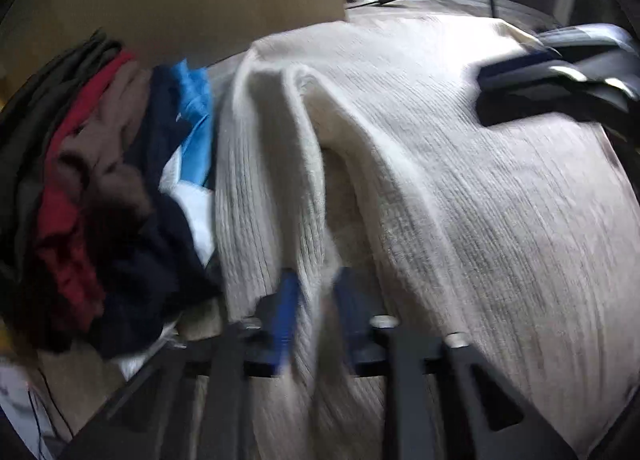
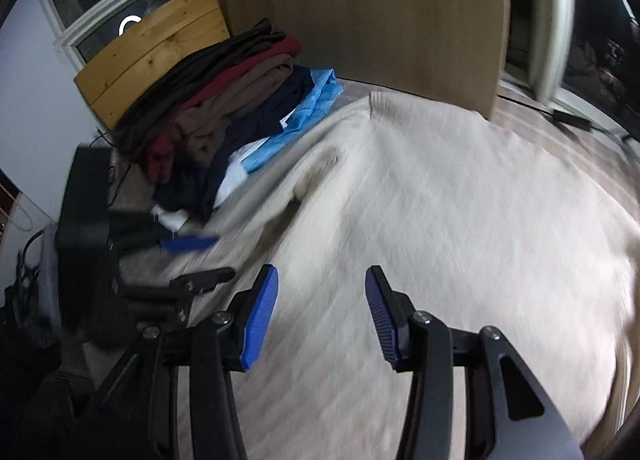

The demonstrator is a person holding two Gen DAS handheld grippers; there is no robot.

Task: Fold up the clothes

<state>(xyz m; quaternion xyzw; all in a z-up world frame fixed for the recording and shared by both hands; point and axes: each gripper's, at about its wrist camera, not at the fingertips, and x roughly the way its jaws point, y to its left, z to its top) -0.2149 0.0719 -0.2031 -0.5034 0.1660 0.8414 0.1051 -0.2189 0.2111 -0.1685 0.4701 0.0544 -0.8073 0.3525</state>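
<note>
A cream ribbed knit garment (image 1: 460,179) lies spread over the surface and fills most of both views (image 2: 440,199). My left gripper (image 1: 316,300) is shut on a raised fold of it, and the cloth runs up in a ridge from the blue pads. My right gripper (image 2: 322,300) is open and empty, hovering over the flat cream cloth. In the right wrist view the left gripper (image 2: 188,244) shows at the left, blurred. In the left wrist view the right gripper (image 1: 560,79) shows at the far right.
A pile of folded clothes (image 1: 100,179) in red, brown, navy and light blue lies at the left, also in the right wrist view (image 2: 240,107). A wooden panel (image 2: 380,11) stands behind. A wooden crate (image 2: 152,55) and cables are at the far left.
</note>
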